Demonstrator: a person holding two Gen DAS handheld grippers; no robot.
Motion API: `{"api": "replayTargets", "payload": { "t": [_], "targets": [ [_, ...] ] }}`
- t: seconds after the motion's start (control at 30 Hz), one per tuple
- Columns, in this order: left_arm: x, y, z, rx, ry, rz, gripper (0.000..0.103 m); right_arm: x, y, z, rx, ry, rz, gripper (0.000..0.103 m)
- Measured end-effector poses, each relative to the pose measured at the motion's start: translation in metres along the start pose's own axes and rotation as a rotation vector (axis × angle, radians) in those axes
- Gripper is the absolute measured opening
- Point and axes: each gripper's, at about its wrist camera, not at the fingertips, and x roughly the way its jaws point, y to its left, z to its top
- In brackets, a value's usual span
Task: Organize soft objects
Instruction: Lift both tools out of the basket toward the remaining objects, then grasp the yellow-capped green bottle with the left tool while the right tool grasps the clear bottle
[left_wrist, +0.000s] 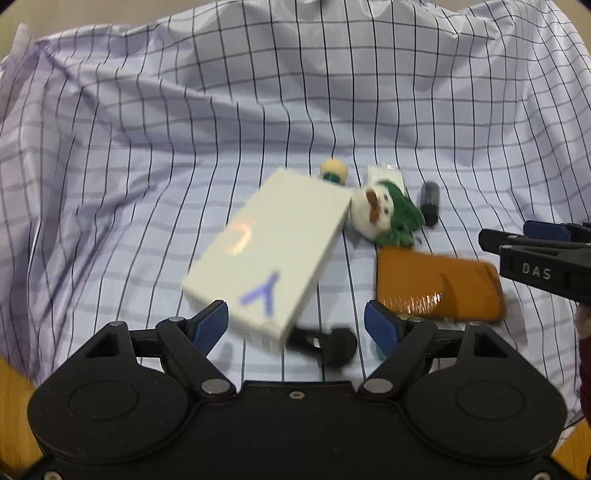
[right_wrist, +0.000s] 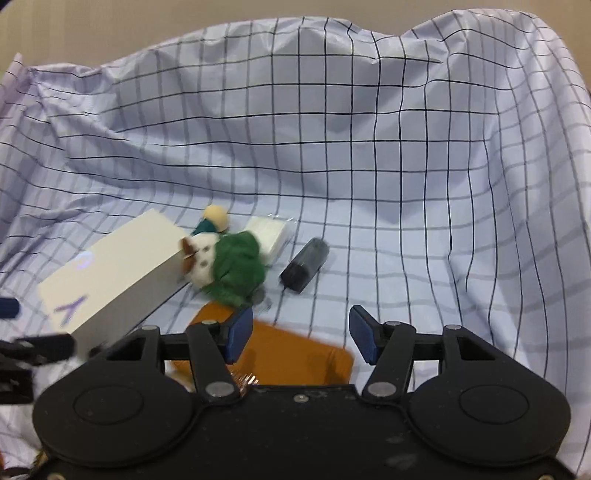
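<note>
In the right wrist view the right hand-held gripper (right_wrist: 301, 338) fills the bottom of the frame, its blue pads (right_wrist: 240, 332) spread apart with nothing between them, and it hangs over the near end of an orange pouch (right_wrist: 295, 354) that lies flat on the checked cloth (right_wrist: 369, 147) draped over the counter. The plush toy (right_wrist: 225, 267), white-faced with a green body (the one clearly soft thing here, so I take it as the target), sits just above and slightly left of centre in that frame, up and to the left of the open jaws, with its face pressed against the corner of a white box (right_wrist: 110, 273). Its long axis runs roughly left to right across the frame, head toward the box. A dark cylinder (right_wrist: 304, 269) lies to its right, apart from it, and a small clear-wrapped white packet (right_wrist: 267, 234) lies behind it. In the left wrist view the left hand-held gripper (left_wrist: 295, 326) is also spread and empty, but the white box (left_wrist: 269, 251) lies directly in front of its jaws and the plush toy (left_wrist: 384, 216) is beyond it, in the right-centre of the frame past the box's far corner. The right hand-held gripper (left_wrist: 491, 236) enters that frame from the right edge, near the toy. By my reading the right hand is better placed: its path to the toy crosses only the pouch, while the left must go around or over the box.
</note>
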Motion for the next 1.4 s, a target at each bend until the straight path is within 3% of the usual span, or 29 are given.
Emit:
{"api": "replayTargets", "payload": {
  "t": [0.37,0.73,0.93,1.13,1.4],
  "targets": [
    [0.049,-0.001,0.075,0.045,-0.013,0.022,0.077,0.086,-0.015,0.022,-0.087,0.079,-0.029,0.057],
    [0.119,-0.01,0.133,0.078,0.064,0.02,0.077,0.12,-0.025,0.021,-0.104,0.087,0.006,0.058],
    [0.153,-0.021,0.147,0.074,0.138,-0.038,0.077,0.126,-0.027,0.02,-0.119,0.078,0.028,0.059],
    [0.18,-0.028,0.15,0.07,0.194,-0.047,0.075,0.128,-0.03,0.018,-0.126,0.078,0.039,0.059],
    [0.203,-0.039,0.152,0.096,0.23,-0.066,0.06,0.128,-0.028,0.015,-0.143,0.078,0.049,0.059]
  ]
}}
